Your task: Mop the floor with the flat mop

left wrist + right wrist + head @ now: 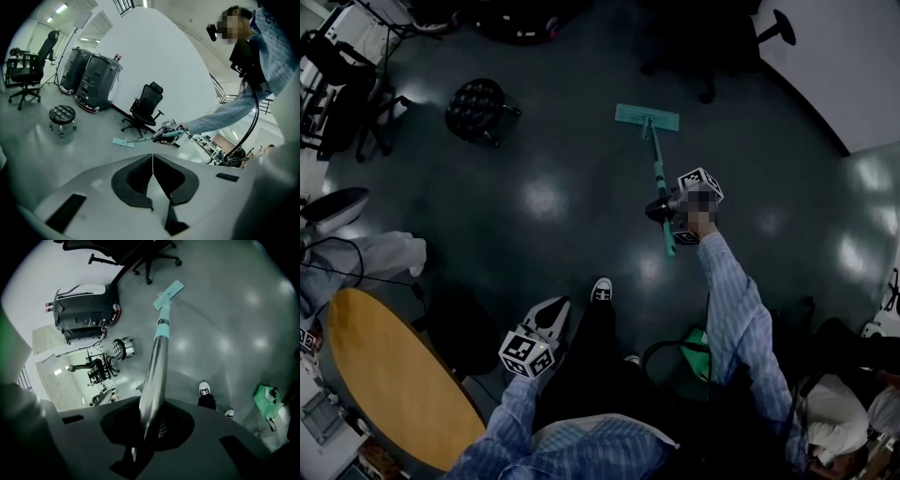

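One flat mop (647, 116), gripped by the handle in the right claw (666, 212), pad on the floor (544, 202) ahead. Two claws; left claw (152, 172) closed, empty.

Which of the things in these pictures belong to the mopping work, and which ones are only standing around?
For the job:
- flat mop, its handle clamped in the jaws of the right gripper
- floor

Only standing around:
- left gripper, jaws together, holding nothing
- round stool
- office chair
- wooden table
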Available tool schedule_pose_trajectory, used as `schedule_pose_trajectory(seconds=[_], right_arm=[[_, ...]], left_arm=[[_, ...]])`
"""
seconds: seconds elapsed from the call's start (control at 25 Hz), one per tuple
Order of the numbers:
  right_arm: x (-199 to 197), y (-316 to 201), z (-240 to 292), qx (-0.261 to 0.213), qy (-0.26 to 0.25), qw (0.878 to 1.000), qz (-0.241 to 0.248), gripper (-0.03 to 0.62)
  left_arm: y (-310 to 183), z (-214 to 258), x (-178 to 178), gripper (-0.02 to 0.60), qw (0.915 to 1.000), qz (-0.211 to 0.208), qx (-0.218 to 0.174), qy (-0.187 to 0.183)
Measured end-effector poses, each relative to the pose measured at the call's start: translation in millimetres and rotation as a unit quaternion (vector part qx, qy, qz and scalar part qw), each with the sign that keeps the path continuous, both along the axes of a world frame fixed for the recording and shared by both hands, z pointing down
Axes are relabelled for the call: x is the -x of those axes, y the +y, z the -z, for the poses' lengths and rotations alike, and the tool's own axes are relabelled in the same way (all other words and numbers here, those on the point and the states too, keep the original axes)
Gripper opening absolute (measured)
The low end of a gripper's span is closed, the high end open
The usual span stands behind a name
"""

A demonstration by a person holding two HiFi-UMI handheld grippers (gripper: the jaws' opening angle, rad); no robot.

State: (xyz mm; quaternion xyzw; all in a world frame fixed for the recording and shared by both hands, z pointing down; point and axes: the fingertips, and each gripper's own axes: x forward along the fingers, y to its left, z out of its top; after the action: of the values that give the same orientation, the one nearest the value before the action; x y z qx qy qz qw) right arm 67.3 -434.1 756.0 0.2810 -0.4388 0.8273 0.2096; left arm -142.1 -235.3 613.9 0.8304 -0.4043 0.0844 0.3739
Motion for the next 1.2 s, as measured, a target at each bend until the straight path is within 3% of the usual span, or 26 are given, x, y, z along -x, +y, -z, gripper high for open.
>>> schedule_pose_trajectory(seconds=[0.32, 0.52, 0.84, 1.2], right_arm=[[-2.5, -72.3, -13.7, -0.009, 0.02, 0.999, -0.034, 0.055], [-13.1, -85.0, -14.2, -0.006, 0.029, 0.997, -0.069, 0.055], [-15.1, -42.4, -5.4, -0.001, 0.036, 0.998, -0.058, 0.055], [-28.5, 74.2, -0.9, 0.004, 0.036, 0.999, -0.023, 0.055]], left_arm=[[3.9, -19.6, -1.9, 0.008, 0.9997, 0.009, 0.023, 0.008], [0.3, -25.3, -3.4, 0.008, 0.9996, 0.008, 0.023, 0.012], [0.1, -12.5, 5.8, 0.008, 0.9998, 0.004, 0.01, 0.014], [36.2, 1.3, -10.6, 0.008, 0.9996, -0.021, -0.01, 0.018]])
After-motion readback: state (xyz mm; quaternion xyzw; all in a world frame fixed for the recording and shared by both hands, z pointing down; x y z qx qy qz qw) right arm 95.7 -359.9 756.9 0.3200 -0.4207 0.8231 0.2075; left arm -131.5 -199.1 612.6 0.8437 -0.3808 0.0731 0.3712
